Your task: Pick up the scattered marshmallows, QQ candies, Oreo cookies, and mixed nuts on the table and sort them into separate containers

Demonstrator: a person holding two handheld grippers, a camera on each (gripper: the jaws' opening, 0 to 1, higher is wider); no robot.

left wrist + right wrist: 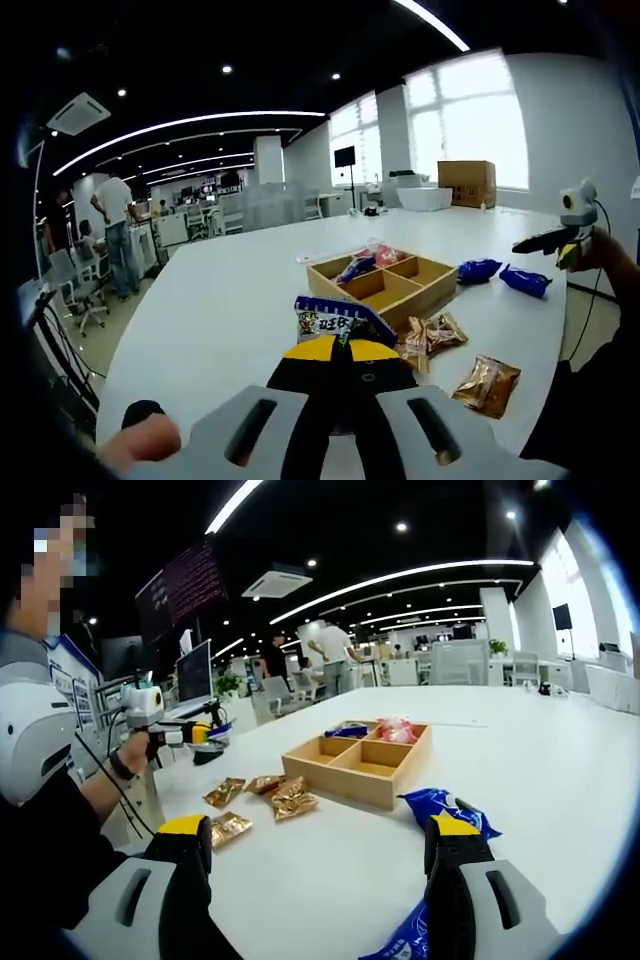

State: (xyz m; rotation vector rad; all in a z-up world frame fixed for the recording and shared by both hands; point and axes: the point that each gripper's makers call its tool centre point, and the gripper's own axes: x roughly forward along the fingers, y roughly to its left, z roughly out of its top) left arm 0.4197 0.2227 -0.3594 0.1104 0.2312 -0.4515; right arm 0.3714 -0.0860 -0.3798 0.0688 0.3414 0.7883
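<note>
My left gripper is shut on a blue-and-white snack packet, held above the white table. Just beyond it sits a wooden four-compartment tray with a blue packet and a red packet in its far compartments. My right gripper hangs open over the table, with a blue packet beside its right jaw. The same tray lies ahead of it. The left gripper appears at the left, the right gripper at the far right.
Gold-brown packets lie near the tray, also seen as gold packets. Two blue packets lie right of the tray. Another blue packet lies low. A cardboard box and people stand far off.
</note>
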